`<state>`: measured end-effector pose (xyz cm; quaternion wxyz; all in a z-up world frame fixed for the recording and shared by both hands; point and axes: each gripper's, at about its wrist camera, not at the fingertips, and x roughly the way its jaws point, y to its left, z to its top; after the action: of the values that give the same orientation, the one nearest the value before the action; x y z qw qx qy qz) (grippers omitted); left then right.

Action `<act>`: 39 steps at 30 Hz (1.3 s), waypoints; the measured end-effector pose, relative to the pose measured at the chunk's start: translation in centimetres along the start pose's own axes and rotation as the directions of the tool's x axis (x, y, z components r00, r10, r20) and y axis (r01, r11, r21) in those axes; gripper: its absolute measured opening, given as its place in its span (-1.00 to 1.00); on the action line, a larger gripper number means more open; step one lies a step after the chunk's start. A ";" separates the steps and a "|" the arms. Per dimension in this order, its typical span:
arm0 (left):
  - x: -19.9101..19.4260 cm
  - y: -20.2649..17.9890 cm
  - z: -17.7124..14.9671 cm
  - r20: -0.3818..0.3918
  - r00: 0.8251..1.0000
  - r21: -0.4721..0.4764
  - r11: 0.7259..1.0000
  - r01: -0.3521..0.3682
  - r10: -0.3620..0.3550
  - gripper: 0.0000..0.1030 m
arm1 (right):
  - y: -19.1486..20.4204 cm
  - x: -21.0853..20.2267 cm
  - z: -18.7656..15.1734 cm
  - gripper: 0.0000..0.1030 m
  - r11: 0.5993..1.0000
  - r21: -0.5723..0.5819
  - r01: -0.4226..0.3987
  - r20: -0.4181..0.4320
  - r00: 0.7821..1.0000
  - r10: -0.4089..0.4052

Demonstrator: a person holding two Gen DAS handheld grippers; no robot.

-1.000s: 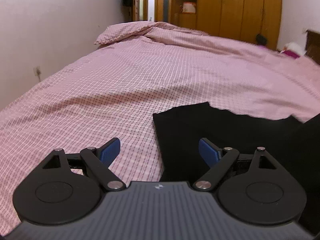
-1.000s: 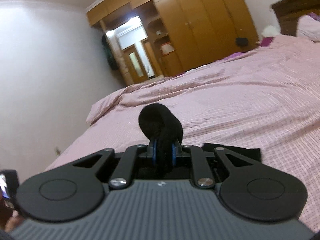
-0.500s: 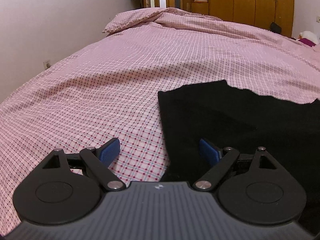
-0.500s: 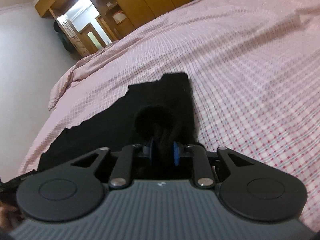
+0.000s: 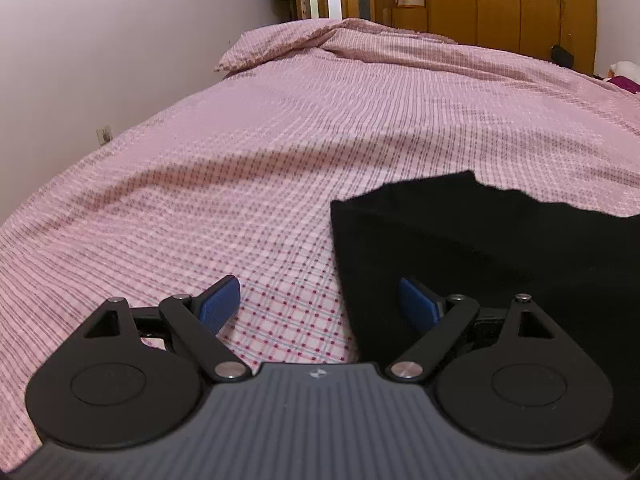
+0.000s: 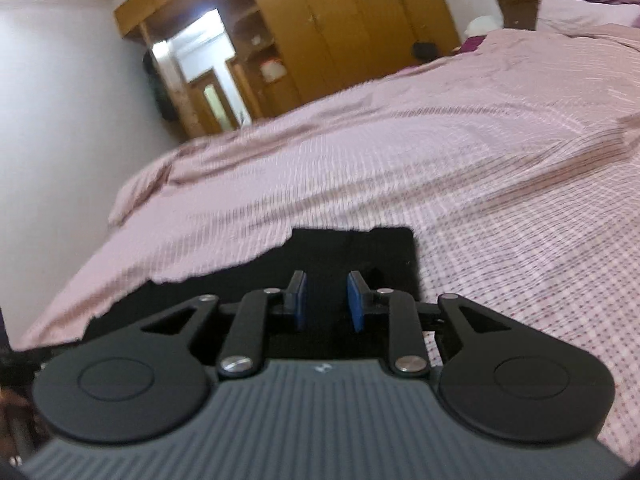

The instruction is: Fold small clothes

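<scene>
A black garment [image 5: 500,248] is being laid flat on the bed [image 5: 280,140], long axis running left to right. The left gripper [image 5: 319,304] is being held wide open over its left edge. The right gripper [image 6: 327,300] is being held part open, empty, above its right end.

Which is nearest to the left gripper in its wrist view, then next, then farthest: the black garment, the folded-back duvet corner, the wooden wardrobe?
From the left gripper:
1. Black garment, right beside it, under the right finger.
2. Folded-back duvet corner, at the bed's far end, left.
3. Wooden wardrobe, beyond the bed, upper right.
</scene>
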<state>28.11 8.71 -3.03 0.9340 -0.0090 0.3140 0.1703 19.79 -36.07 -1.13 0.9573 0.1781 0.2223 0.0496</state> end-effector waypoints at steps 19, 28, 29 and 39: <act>-6.8 3.2 -0.2 -0.030 0.994 0.032 0.994 0.103 -0.102 0.79 | -1.2 -3.7 -1.3 -0.29 0.991 0.127 0.039 -0.111 0.993 -0.025; -14.4 4.9 -4.0 -0.064 0.986 0.081 0.984 0.159 -0.154 0.79 | 2.0 -11.1 -2.8 -0.01 0.997 0.078 0.007 -0.133 0.991 0.003; -15.2 5.2 -4.6 -0.065 0.985 0.078 0.983 0.164 -0.159 0.79 | 2.2 -11.9 -3.0 -0.01 0.997 0.078 0.007 -0.136 0.991 0.004; -20.3 6.9 -10.7 -0.129 0.964 -0.013 0.973 0.231 -0.231 0.79 | 2.9 -17.5 -6.8 -0.01 0.996 0.085 0.013 -0.193 0.981 0.003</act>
<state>4.48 7.56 1.01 0.9250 -0.0553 0.3712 0.0591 1.03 -34.27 1.35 0.9228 0.2128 0.3165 0.0546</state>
